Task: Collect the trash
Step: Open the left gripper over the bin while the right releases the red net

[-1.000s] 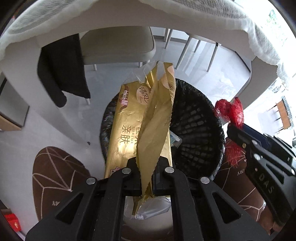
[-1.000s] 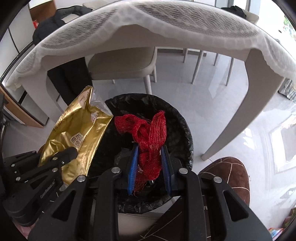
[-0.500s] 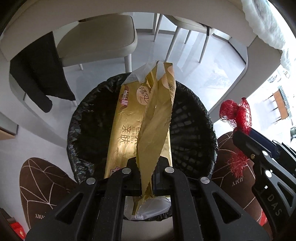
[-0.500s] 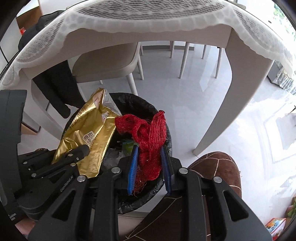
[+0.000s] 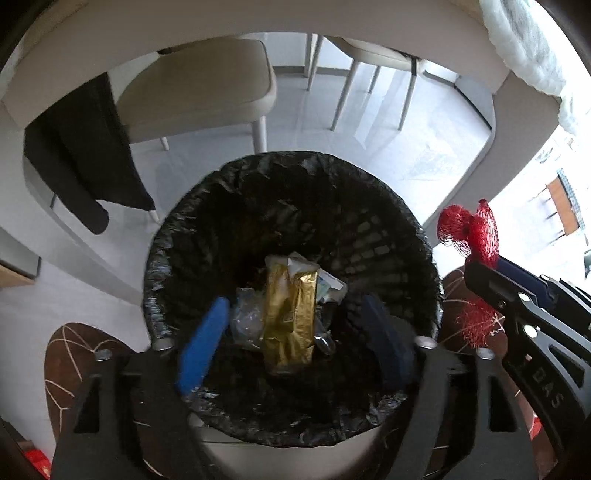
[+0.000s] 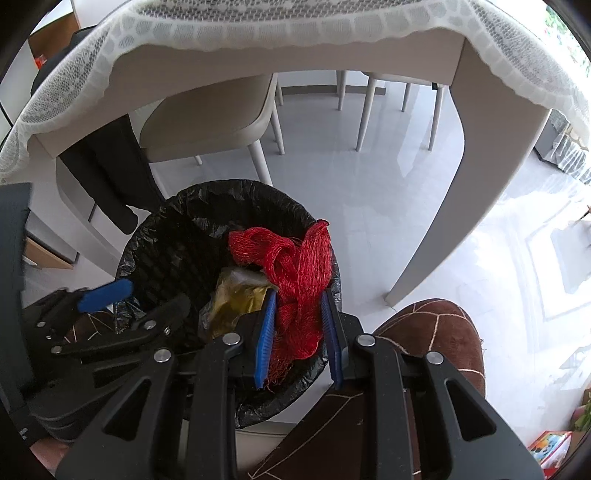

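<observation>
A bin lined with a black bag (image 5: 388, 229) (image 6: 173, 240) stands on the floor below both grippers. The gold wrapper (image 5: 291, 317) (image 6: 236, 299) lies loose inside it on other trash. My left gripper (image 5: 295, 339) (image 6: 144, 291) hangs over the bin mouth, its jaws opening wide with nothing between the blue pads (image 5: 203, 347). My right gripper (image 6: 299, 328) is shut on a bunch of red mesh netting (image 6: 295, 266) (image 5: 469, 232) at the bin's right rim.
A table with a lace cloth (image 6: 258, 29) spans above, its legs (image 6: 443, 206) to the right. Beige chairs (image 5: 199, 85) stand behind the bin, a black garment (image 5: 81, 158) hanging at the left. Brown slippers (image 5: 77, 365) (image 6: 428, 328) flank the bin.
The left gripper's jaws sprang apart and let go of the gold wrapper, which dropped into the bin. The right gripper kept its hold on the red netting and sank slightly.
</observation>
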Demonstrator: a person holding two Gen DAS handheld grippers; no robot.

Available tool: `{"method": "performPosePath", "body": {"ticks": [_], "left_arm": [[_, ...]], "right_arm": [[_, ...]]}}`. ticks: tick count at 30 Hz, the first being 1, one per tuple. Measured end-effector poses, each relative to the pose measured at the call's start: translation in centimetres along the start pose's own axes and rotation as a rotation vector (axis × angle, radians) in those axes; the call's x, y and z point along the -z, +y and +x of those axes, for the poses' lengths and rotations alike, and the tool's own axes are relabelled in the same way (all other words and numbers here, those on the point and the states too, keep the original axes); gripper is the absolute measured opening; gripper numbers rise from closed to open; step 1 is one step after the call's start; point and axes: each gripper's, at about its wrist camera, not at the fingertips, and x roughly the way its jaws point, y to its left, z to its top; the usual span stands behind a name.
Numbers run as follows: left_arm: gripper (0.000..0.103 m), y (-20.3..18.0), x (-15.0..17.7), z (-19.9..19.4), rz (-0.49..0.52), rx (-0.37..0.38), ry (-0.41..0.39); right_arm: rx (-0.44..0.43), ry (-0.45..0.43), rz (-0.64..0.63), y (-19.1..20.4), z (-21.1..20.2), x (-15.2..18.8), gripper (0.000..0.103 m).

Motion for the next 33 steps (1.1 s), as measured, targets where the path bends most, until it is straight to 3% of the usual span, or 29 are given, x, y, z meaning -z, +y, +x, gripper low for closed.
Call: {"method": "performPosePath", "body": {"ticks": [4,6,26,30,33], "left_arm": [[0.096,1.8,0.4,-0.5,-0.026,-0.014,-0.008],[0.097,2.6,0.6,-0.8,-0.033,-0.023,-0.014],[0.097,8.3,2.3,-3.9,-0.114,-0.053,-0.045],[0.097,8.4,2.3,-3.8,-0.114,-0.057,-0.046],[0.097,8.3,2.3,-3.7,-0.11,-0.058,-0.044]], "right_arm": [[-0.006,0.012,-0.007,0.8,0.7,0.1,0.024],[-0.013,0.021,-0.014,1.3,1.1,0.2,0.024],[-0.061,0.065,-0.096,6.3,3.9,0.9,0.025],[-0.05,0.052,-0.108,6.4,3.6,0.9,0.034],[-0.04,0.035,-0.106,6.1,3.1,0.8,0.05]]}}
